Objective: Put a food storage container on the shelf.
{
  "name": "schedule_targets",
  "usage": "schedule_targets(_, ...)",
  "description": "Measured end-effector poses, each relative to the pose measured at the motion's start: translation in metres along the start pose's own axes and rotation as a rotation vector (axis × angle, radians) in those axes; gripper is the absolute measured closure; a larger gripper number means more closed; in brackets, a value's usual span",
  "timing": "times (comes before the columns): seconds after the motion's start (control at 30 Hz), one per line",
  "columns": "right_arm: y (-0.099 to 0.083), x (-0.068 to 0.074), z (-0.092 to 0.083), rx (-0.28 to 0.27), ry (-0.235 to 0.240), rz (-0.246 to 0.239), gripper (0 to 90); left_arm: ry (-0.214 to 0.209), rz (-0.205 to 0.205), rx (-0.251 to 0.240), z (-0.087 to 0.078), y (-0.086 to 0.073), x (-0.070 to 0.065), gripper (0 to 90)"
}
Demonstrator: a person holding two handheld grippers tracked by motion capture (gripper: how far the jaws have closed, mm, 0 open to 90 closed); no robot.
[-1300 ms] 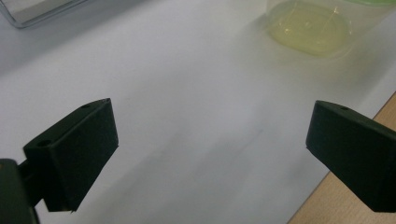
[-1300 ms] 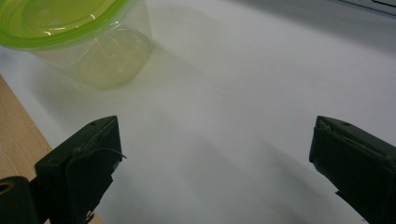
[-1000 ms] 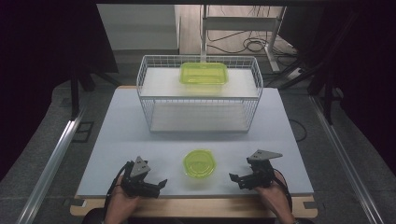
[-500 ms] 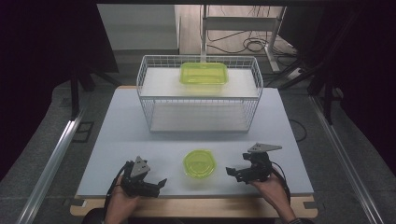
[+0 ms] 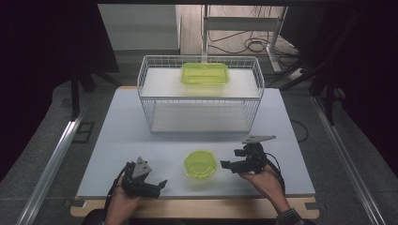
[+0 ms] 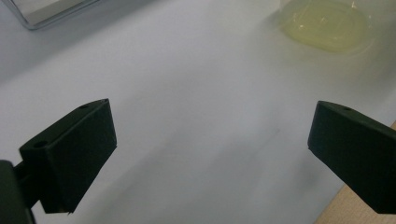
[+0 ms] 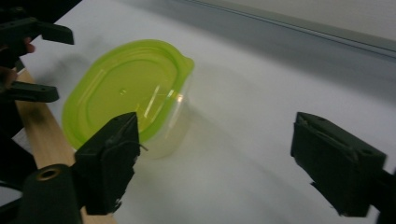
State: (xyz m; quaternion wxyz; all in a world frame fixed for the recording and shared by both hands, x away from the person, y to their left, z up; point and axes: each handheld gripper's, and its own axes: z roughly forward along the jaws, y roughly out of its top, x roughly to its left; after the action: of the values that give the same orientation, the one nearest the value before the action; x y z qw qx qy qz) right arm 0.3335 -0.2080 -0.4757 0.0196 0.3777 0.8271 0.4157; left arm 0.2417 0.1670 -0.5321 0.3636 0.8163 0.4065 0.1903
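A small oval tub with a lime-green lid point(image 5: 200, 163) stands on the white table point(image 5: 141, 140) near the front edge, between my two grippers. My right gripper point(image 5: 231, 159) hovers just right of it, pointing at it. In the right gripper view point(image 7: 215, 154) its jaws are open and have just been closing, with nothing between them. There the tub point(image 7: 126, 93) lies ahead and left, beside the left jaw. My left gripper point(image 5: 159, 187) rests low at the front left, open and empty point(image 6: 210, 154), with the tub point(image 6: 327, 28) farther off.
A white wire basket point(image 5: 202, 117) stands at the middle back of the table, holding a rectangular green-lidded box point(image 5: 205, 73) toward its far side. A wooden strip point(image 5: 197, 208) runs along the front edge. Cables and a metal frame lie beyond the table.
My right gripper has risen and shifted left toward the green-lidded tub, with its jaws a little narrower. The left gripper and the tub have stayed put.
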Motion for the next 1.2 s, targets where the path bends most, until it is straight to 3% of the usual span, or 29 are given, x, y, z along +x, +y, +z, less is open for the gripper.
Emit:
schedule_targets(0.07, 0.004, 0.001, 0.003, 0.007, 0.014, -0.013, 21.7, 0.002, 0.004, 0.001, 0.0, 0.0, 0.0, 0.9)
schedule_targets(0.2, 0.011, 0.0, 0.01, 0.01, 0.062, 0.004, 29.9, 0.005, 0.009, 0.003, 0.0, 0.0, -0.001, 0.9)
schedule_targets(0.3, 0.015, 0.0, 0.016, 0.025, 0.113, 0.04, 37.6, 0.006, 0.01, 0.001, 0.0, 0.0, -0.001, 1.0)
schedule_targets(0.67, 0.02, -0.01, 0.039, 0.111, 0.212, 0.182, 57.6, 0.004, 0.021, 0.005, 0.0, 0.0, -0.002, 1.1)
schedule_targets(0.93, 0.02, -0.018, 0.047, 0.152, 0.293, 0.29, 75.7, 0.008, 0.03, 0.007, 0.0, 0.0, -0.003, 1.3)
schedule_targets(1.1, 0.022, -0.015, 0.046, 0.158, 0.322, 0.301, 80.5, 0.01, 0.03, 0.004, -0.001, 0.0, -0.003, 1.3)
schedule_targets(1.2, 0.025, -0.011, 0.044, 0.154, 0.308, 0.282, 80.8, 0.011, 0.032, 0.005, -0.001, 0.0, -0.003, 1.3)
